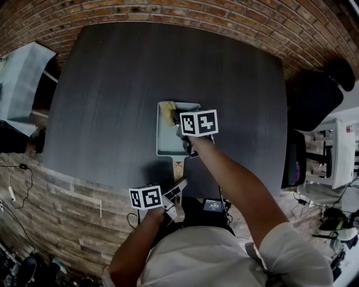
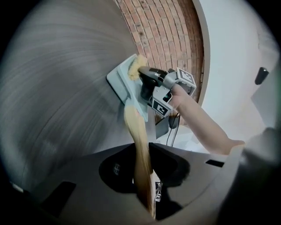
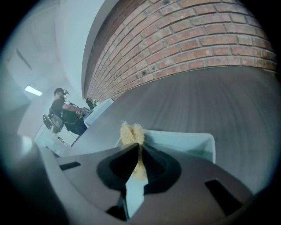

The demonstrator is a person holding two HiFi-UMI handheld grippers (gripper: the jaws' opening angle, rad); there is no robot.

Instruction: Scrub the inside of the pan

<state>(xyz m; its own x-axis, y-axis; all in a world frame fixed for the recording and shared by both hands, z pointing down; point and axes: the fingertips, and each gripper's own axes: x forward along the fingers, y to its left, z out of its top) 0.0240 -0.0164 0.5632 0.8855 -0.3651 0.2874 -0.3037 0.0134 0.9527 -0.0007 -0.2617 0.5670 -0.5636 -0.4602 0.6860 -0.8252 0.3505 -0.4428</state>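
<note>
A pale blue rectangular pan (image 1: 168,140) lies on the dark table (image 1: 112,101), its wooden handle (image 1: 178,165) pointing toward me. My right gripper (image 1: 178,120) is shut on a yellow sponge (image 1: 166,115) and holds it inside the pan at its far left corner. The right gripper view shows the sponge (image 3: 131,134) squeezed between the jaws above the pan's wall (image 3: 193,143). My left gripper (image 1: 178,188) is at the table's near edge. In the left gripper view the handle (image 2: 136,136) runs straight between the jaws of the left gripper (image 2: 142,171), which press on it from both sides.
A brick wall (image 1: 168,11) runs behind the table. A black chair (image 1: 314,95) stands at the right and a pale table (image 1: 19,78) at the left. A small dark device (image 1: 213,206) sits near my body. A person (image 3: 66,112) sits far off.
</note>
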